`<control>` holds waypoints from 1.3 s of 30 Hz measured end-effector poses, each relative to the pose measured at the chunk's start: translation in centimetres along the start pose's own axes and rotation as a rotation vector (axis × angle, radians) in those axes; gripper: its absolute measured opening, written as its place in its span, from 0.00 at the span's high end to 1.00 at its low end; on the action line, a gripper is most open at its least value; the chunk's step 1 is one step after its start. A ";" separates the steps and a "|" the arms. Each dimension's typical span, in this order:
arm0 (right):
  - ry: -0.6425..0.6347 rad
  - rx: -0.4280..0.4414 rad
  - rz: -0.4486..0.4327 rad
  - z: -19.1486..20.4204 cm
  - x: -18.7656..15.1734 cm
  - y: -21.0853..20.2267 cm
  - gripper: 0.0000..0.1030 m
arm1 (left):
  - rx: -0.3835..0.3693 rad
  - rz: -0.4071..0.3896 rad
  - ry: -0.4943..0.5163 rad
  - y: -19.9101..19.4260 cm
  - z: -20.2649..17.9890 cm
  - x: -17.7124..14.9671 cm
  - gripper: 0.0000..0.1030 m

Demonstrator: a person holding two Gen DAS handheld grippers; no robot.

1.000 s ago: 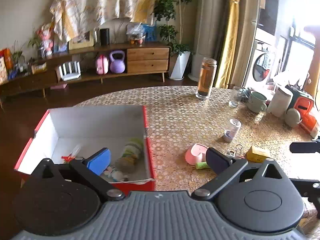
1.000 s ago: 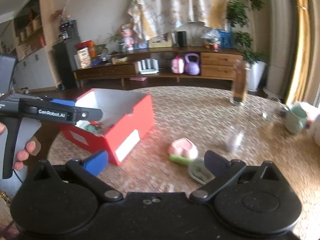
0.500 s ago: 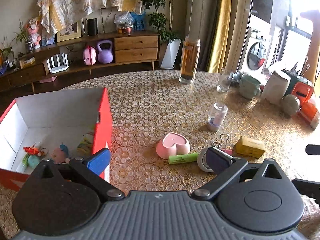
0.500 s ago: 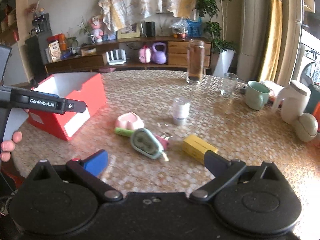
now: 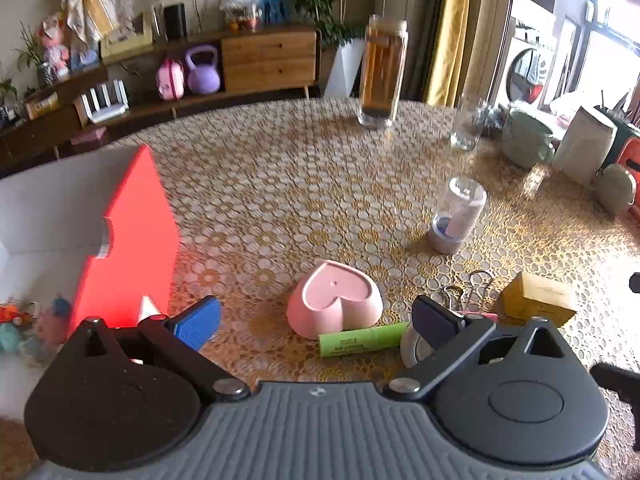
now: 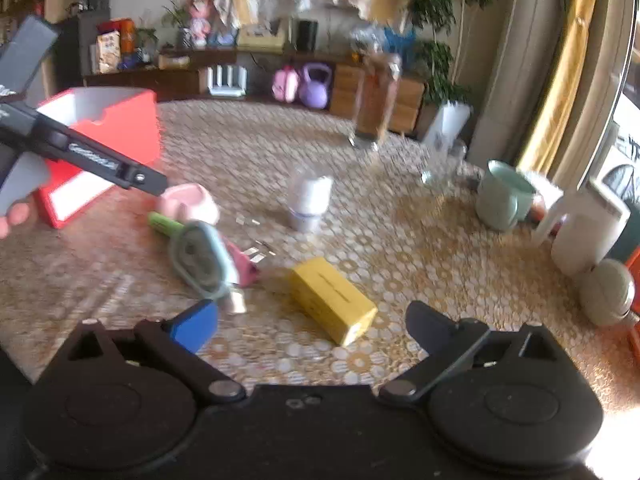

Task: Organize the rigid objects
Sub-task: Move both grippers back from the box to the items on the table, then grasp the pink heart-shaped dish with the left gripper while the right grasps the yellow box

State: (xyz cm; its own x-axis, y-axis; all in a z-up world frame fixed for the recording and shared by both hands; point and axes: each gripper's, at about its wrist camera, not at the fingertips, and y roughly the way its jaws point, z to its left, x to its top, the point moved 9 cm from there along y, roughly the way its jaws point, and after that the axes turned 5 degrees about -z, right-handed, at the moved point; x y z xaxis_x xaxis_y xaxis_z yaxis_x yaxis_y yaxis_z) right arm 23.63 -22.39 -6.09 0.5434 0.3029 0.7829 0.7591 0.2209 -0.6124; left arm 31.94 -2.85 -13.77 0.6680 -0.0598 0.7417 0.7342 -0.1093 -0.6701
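Left wrist: lace-patterned table [image 5: 304,184]

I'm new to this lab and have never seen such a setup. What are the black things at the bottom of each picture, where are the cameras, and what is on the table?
They are hand-held grippers, one in each of a person's hands, with a camera on each looking along its two fingers. The left gripper and right gripper are both open and hold nothing. On the patterned table stands a red box with small toys inside. Loose beside it lie a pink heart-shaped dish, a green tube, a yellow box and a small clear bottle. The right view also shows the left gripper from the side.
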 end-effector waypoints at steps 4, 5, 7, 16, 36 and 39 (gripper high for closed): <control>0.049 0.008 0.048 -1.6 -0.5 2.5 0.10 | 0.016 0.036 0.019 2.5 -0.3 -0.3 0.01; 0.062 0.012 0.058 -1.9 -0.6 3.1 0.11 | 0.013 0.046 0.016 3.1 -0.3 -0.4 0.01; 0.081 0.020 0.069 -2.3 -0.8 4.0 0.11 | 0.009 0.057 0.012 3.8 -0.3 -0.4 0.01; 0.048 0.014 0.103 -3.1 -1.0 7.2 0.19 | 0.017 0.114 0.011 7.2 -0.4 -1.1 0.02; 0.040 0.036 0.103 -1.6 -0.4 7.9 0.72 | -0.009 0.083 0.077 6.9 -1.5 -0.8 0.28; 0.074 0.027 0.105 -1.9 -0.3 7.7 0.73 | -0.005 0.081 0.069 6.8 -1.3 -0.6 0.28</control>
State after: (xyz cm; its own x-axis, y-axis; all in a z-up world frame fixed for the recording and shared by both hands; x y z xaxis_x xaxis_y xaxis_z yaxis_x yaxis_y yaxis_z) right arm 29.98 -22.51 -10.89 0.6450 0.2564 0.7199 0.6876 0.2165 -0.6931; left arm 36.39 -4.81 -18.70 0.7152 -0.1366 0.6854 0.6773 -0.1066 -0.7280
